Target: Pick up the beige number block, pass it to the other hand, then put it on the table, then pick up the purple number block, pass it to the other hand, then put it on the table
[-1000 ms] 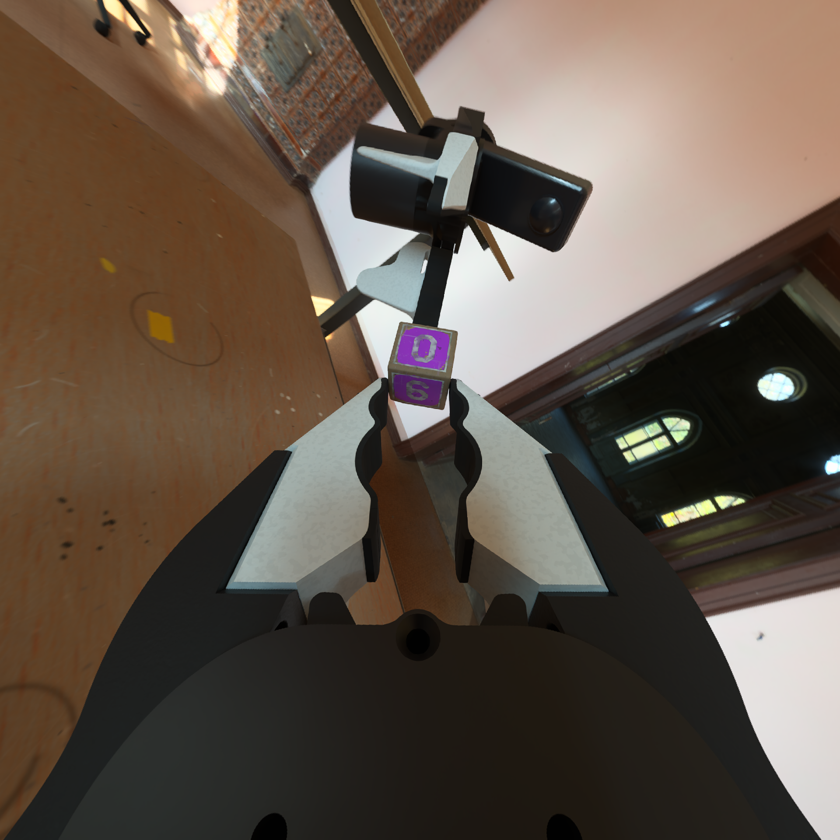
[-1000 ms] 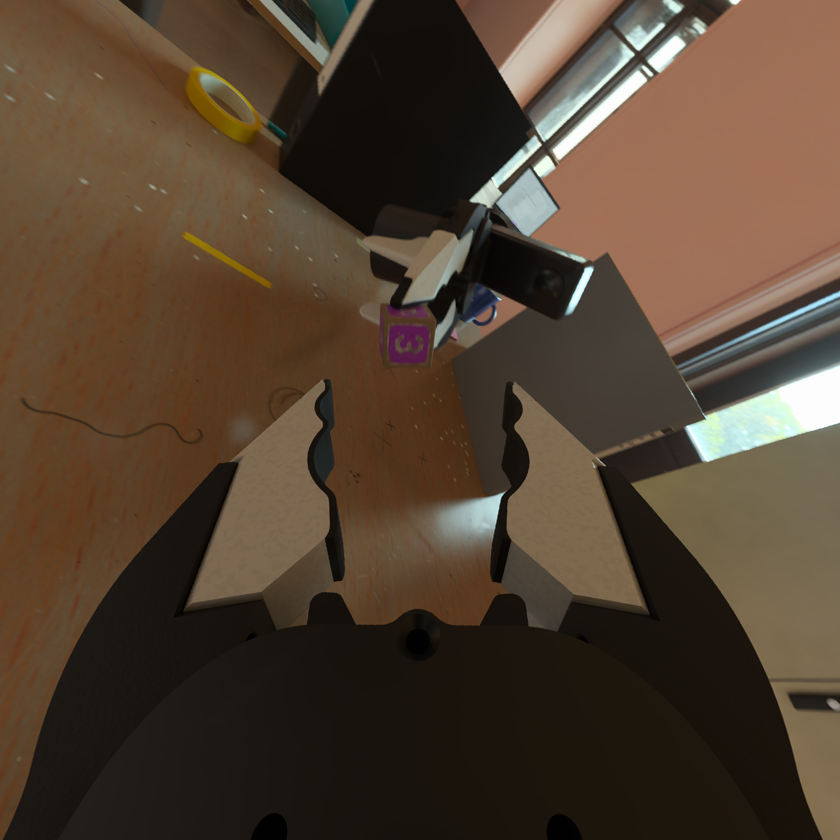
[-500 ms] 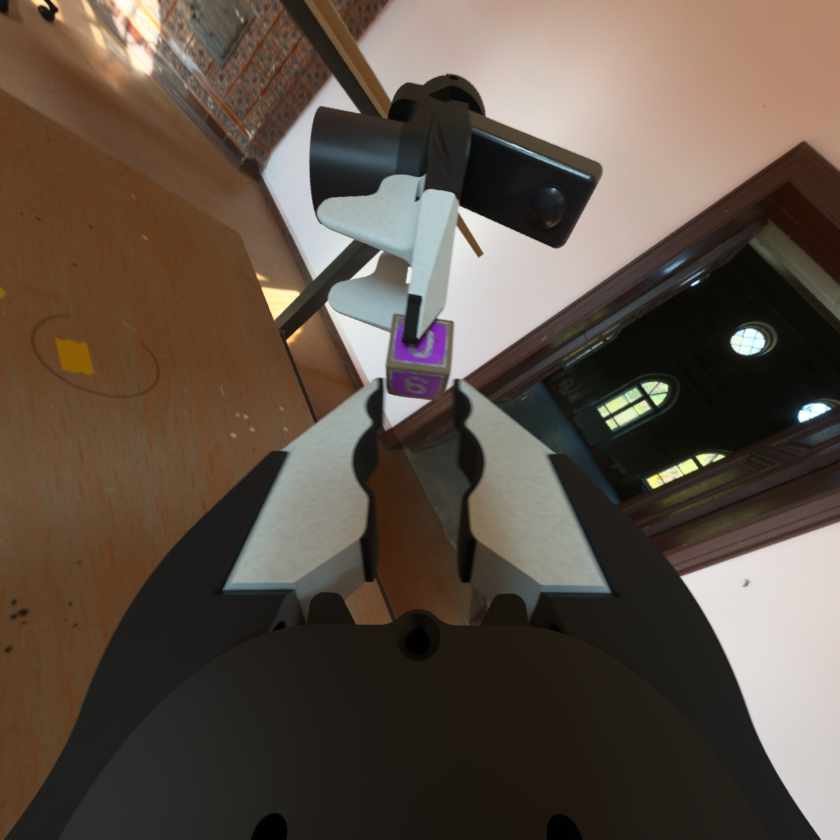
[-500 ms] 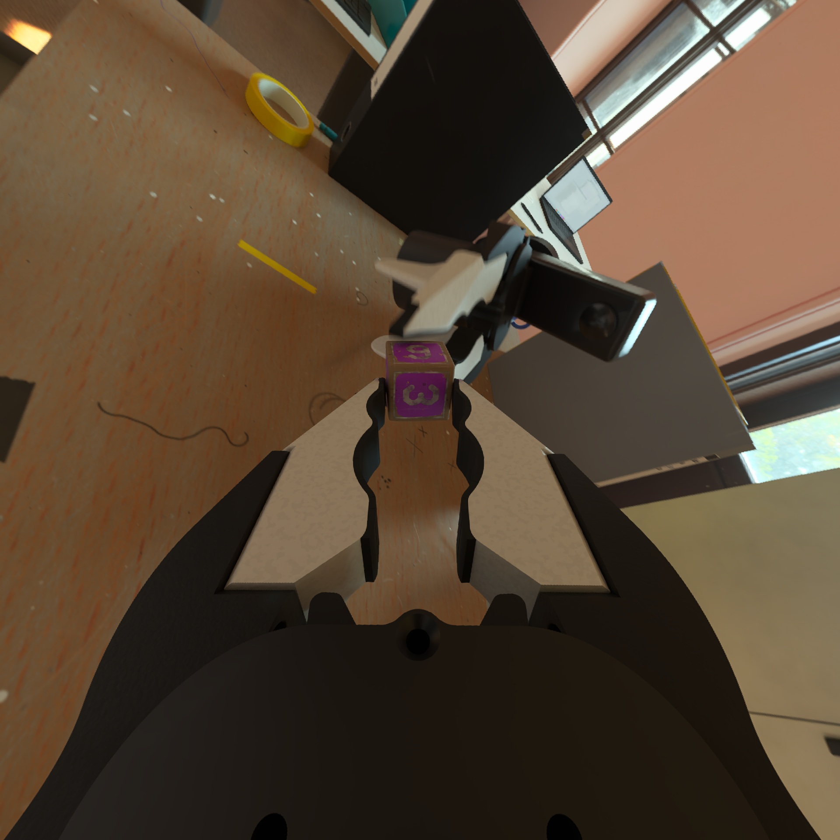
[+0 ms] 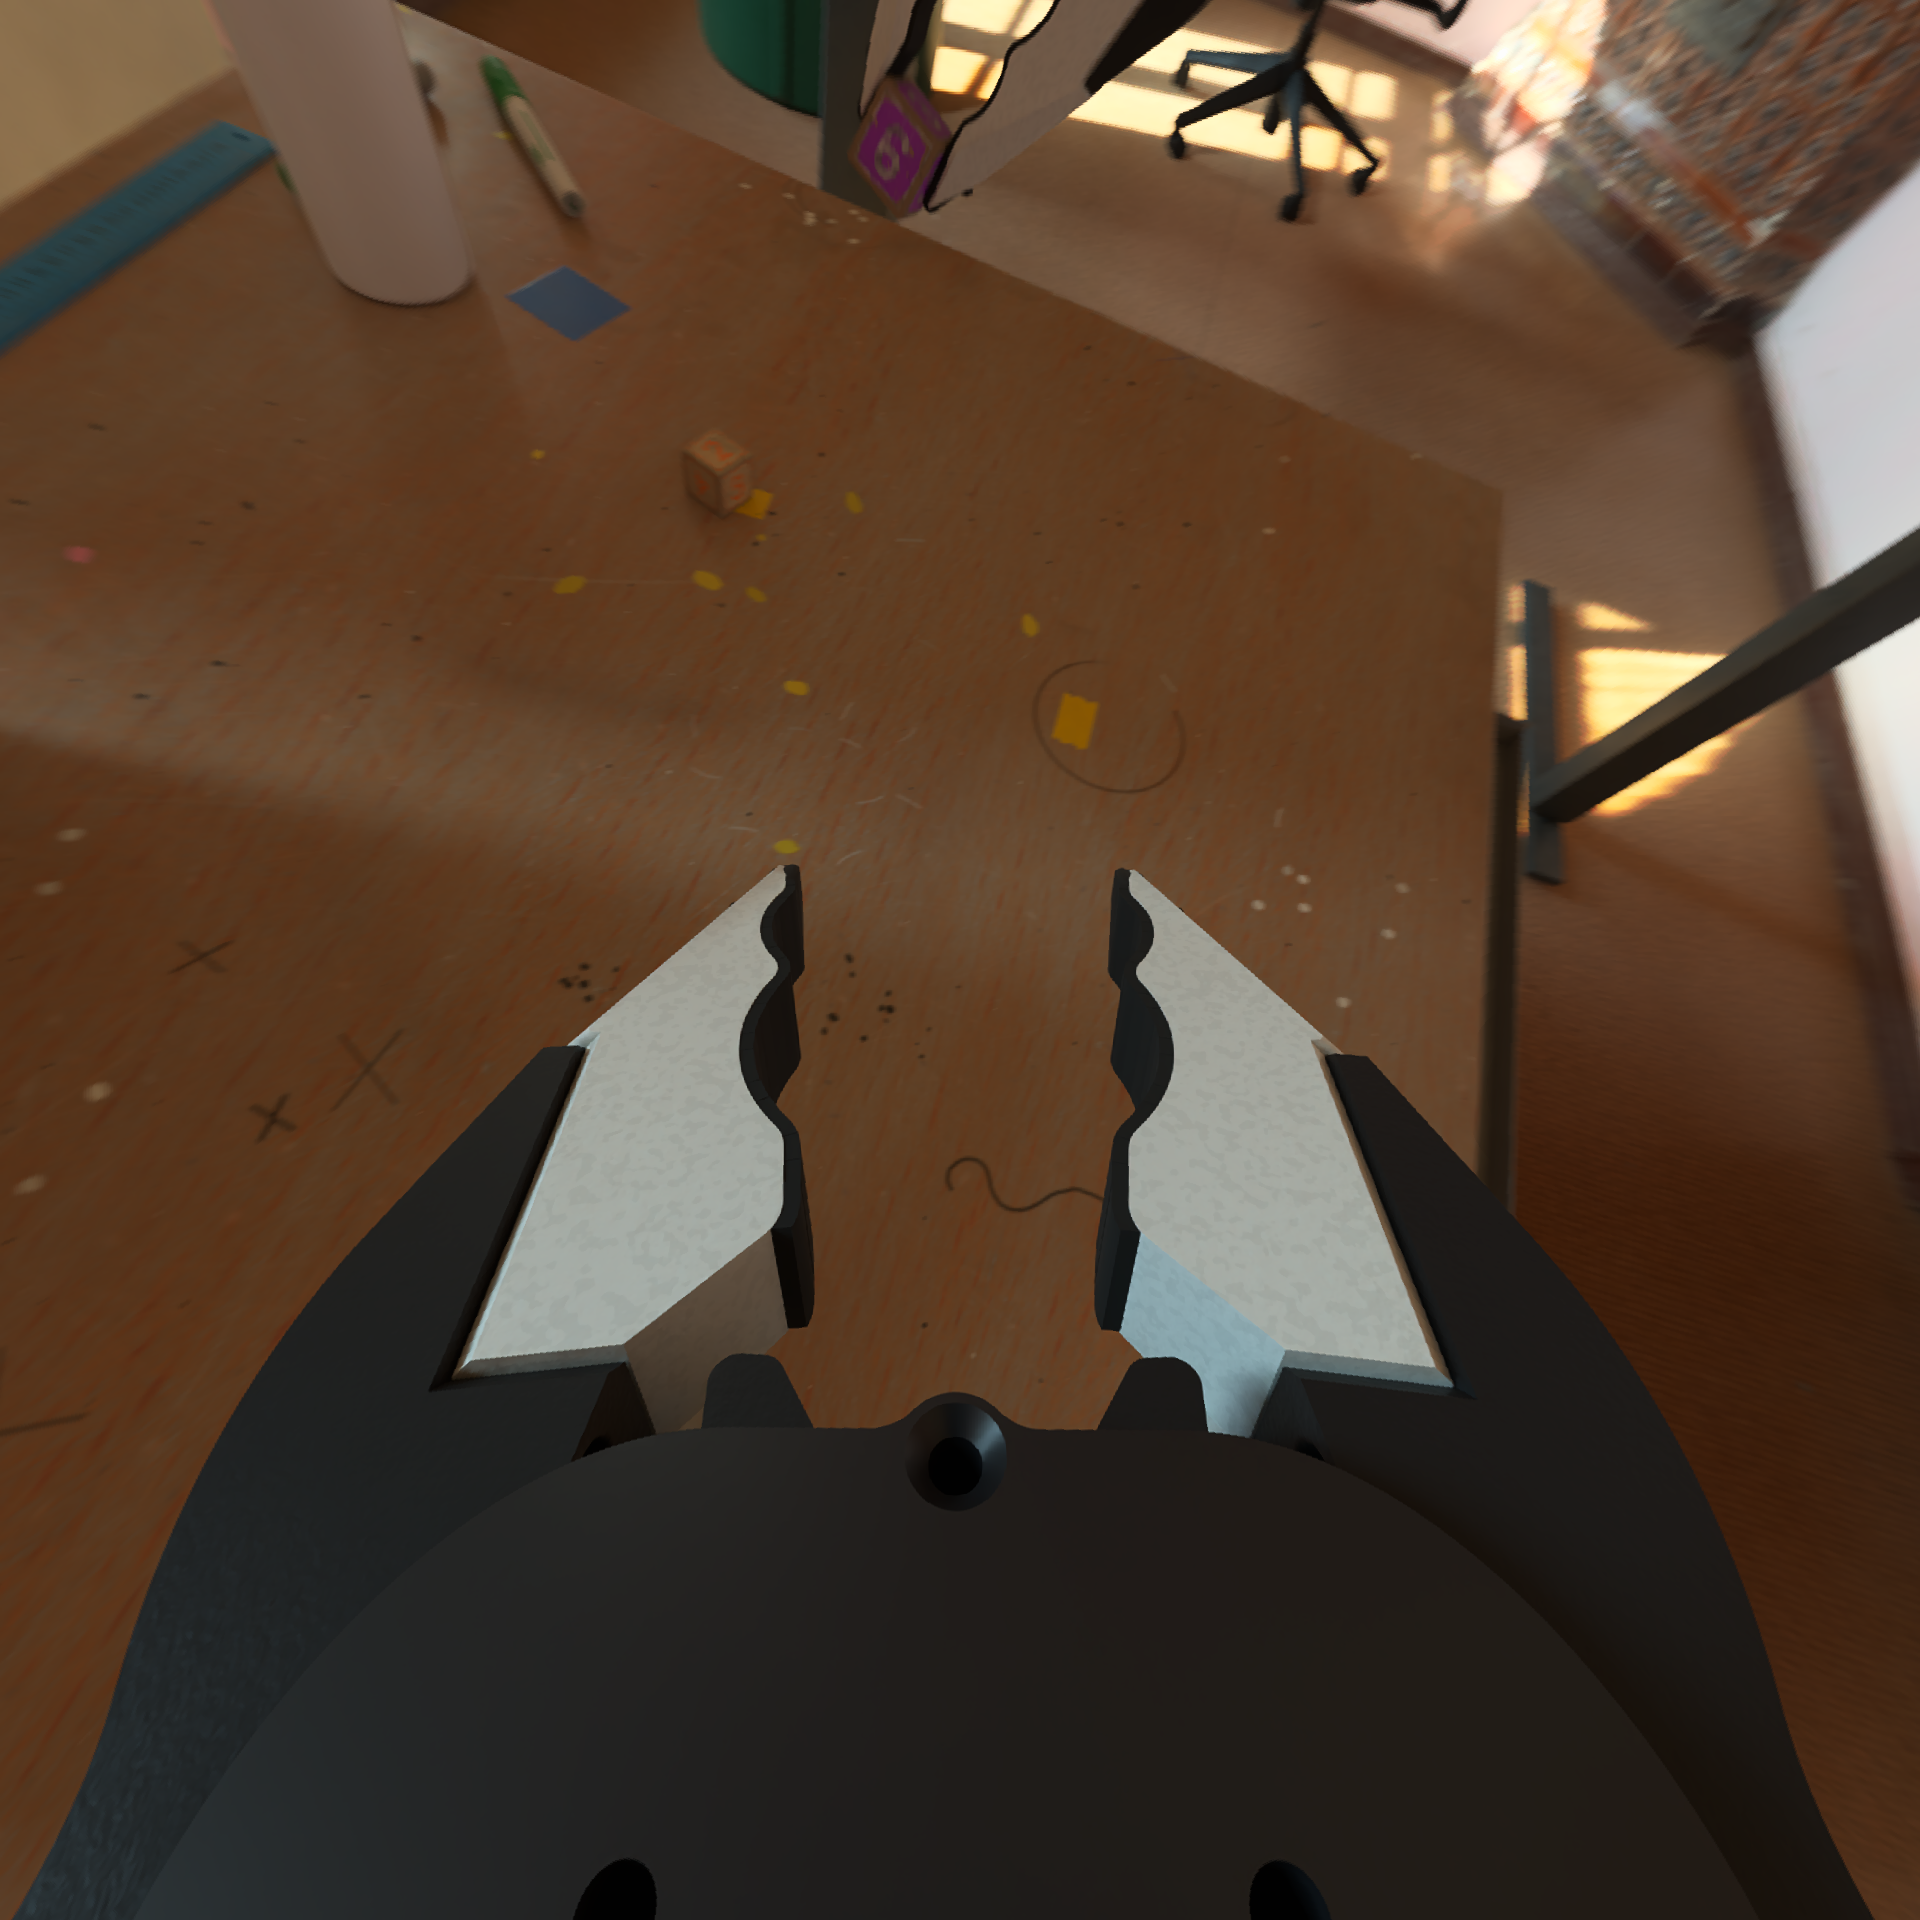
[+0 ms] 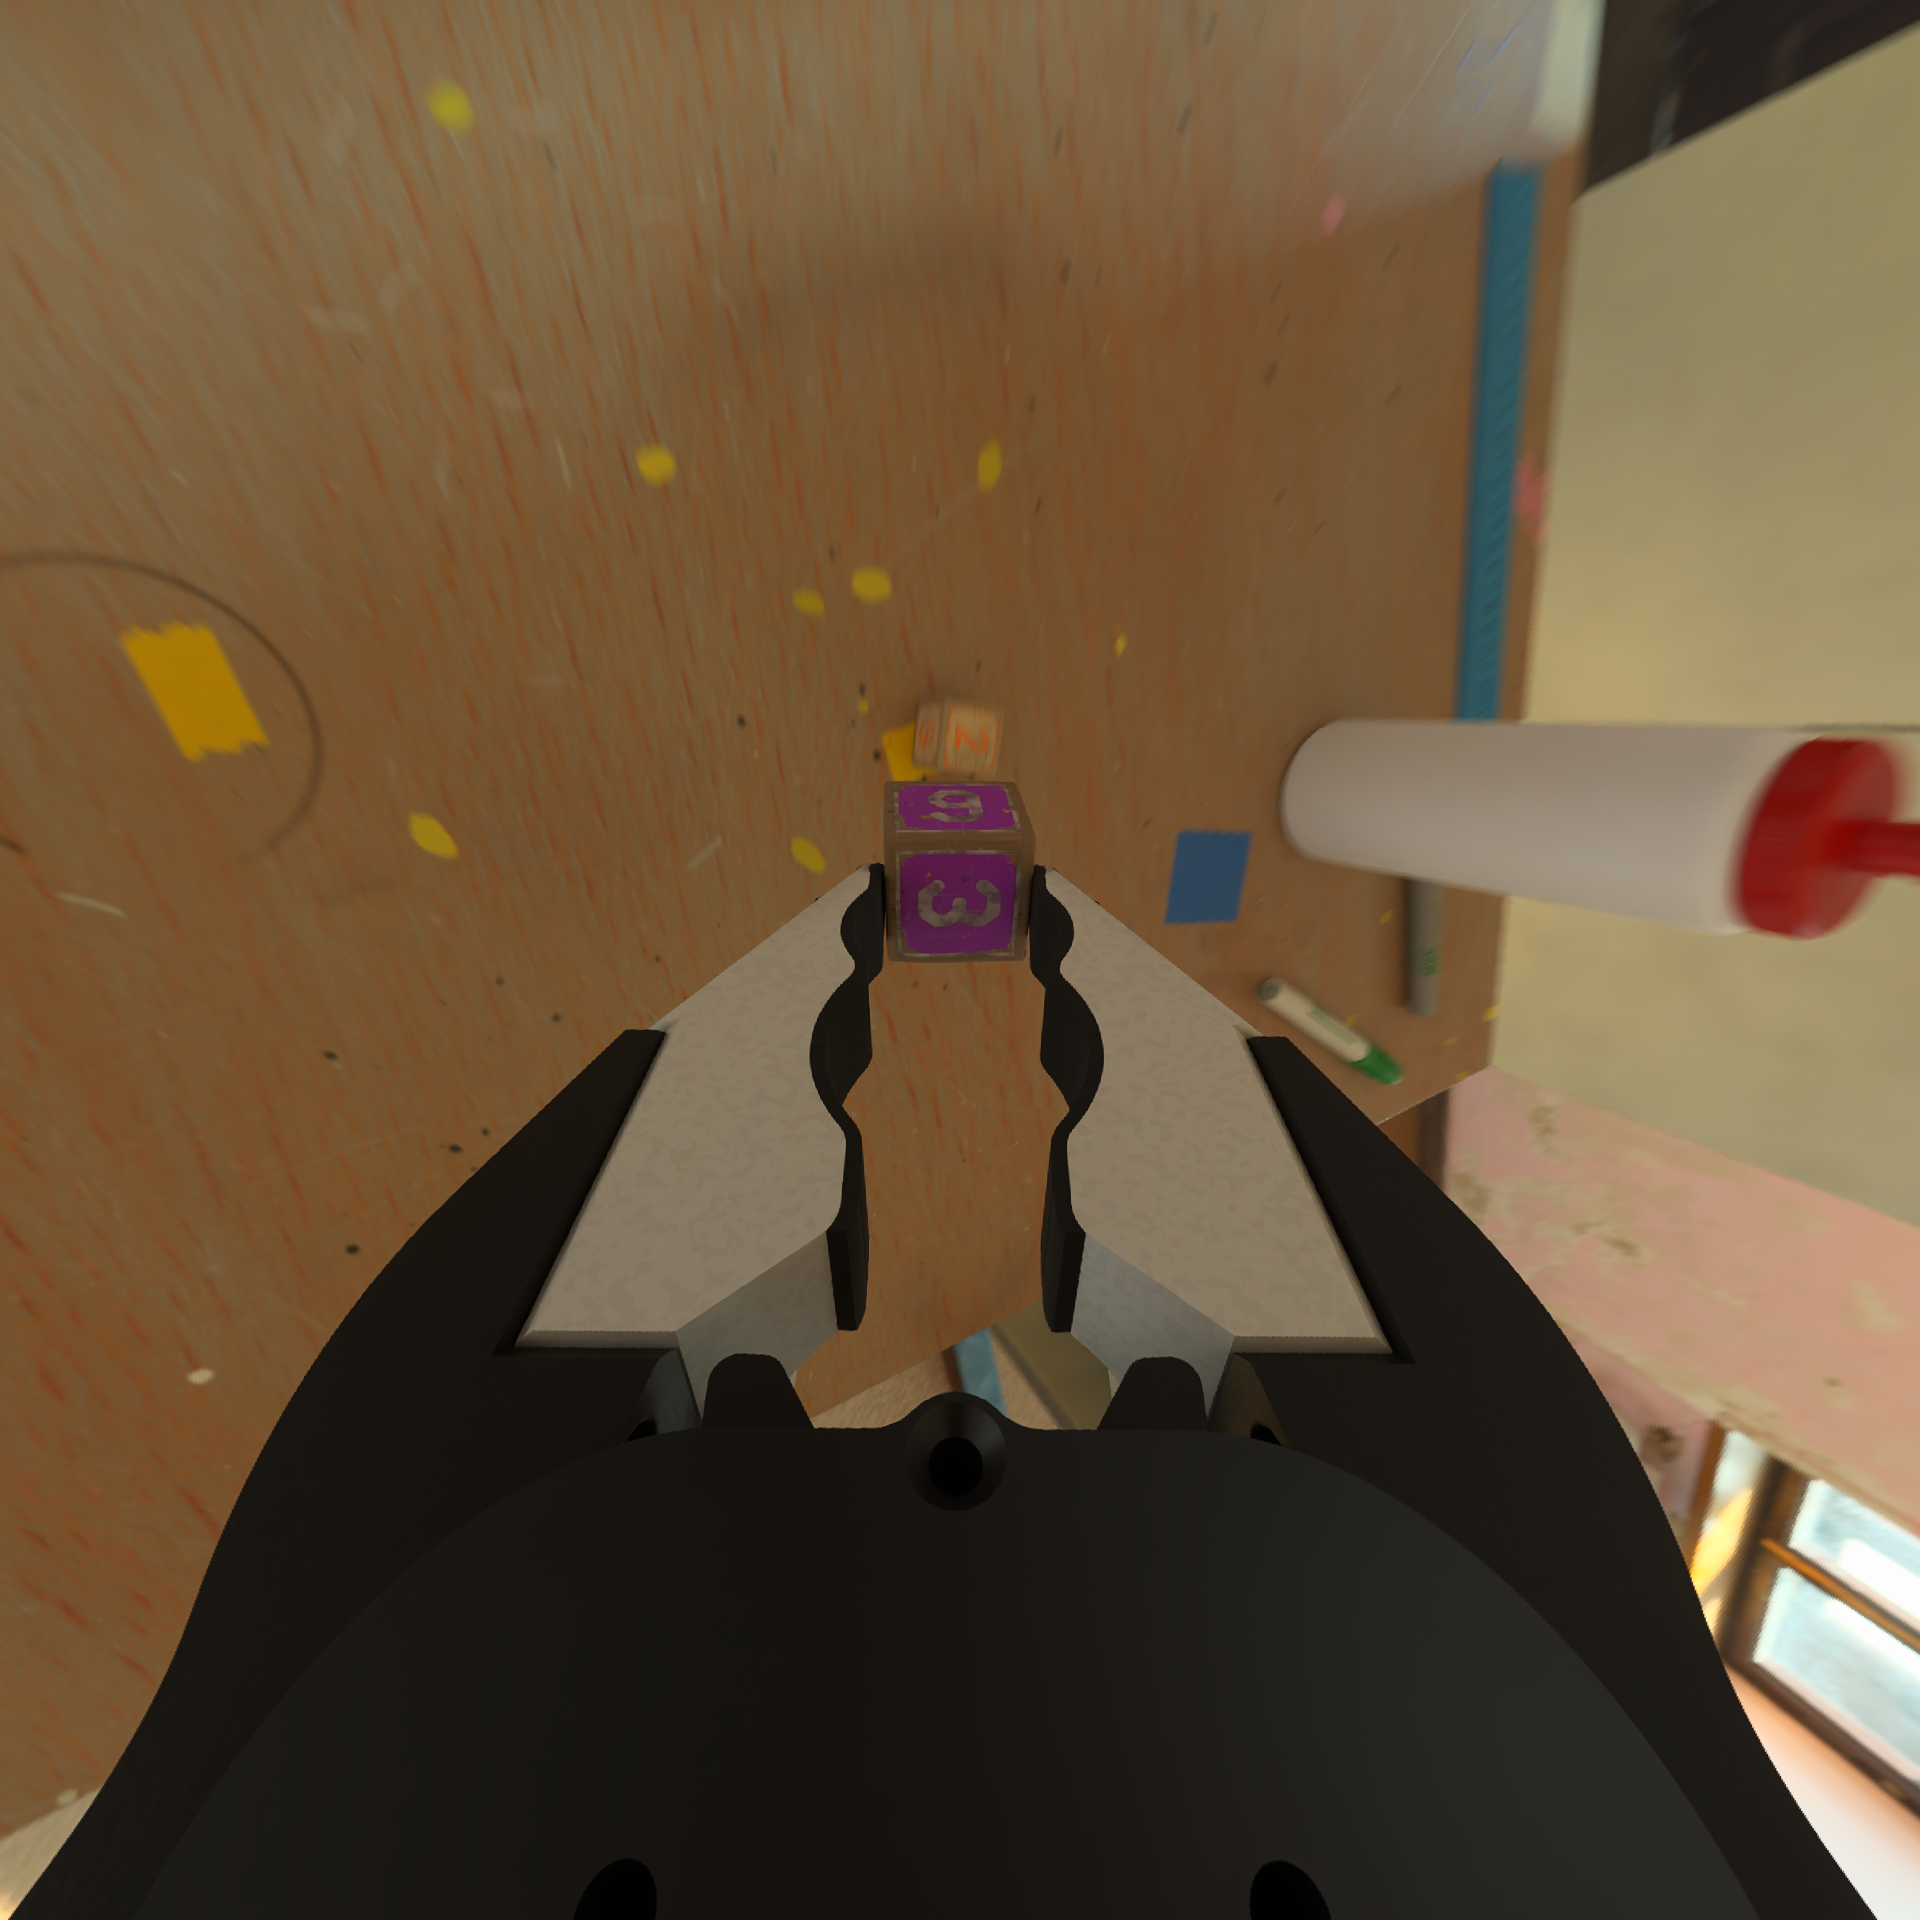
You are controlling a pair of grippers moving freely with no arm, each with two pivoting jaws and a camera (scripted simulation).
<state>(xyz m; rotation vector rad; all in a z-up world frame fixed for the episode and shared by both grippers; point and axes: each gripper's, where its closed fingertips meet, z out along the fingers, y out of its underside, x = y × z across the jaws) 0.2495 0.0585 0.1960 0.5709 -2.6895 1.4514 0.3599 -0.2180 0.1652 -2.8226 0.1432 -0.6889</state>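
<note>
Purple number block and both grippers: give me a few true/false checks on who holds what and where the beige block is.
1. The right gripper is shut on the purple number block. True.
2. The left gripper grips the purple block. False: its jaws stand open with nothing between them.
3. The beige number block lies on the table. True.
4. The beige block rests on the blue square patch. False: it sits apart from that patch, beside a small yellow mark.
5. The purple block already rests on the table. False: in the left wrist view it is up in the air between the right gripper's fingers.
</note>
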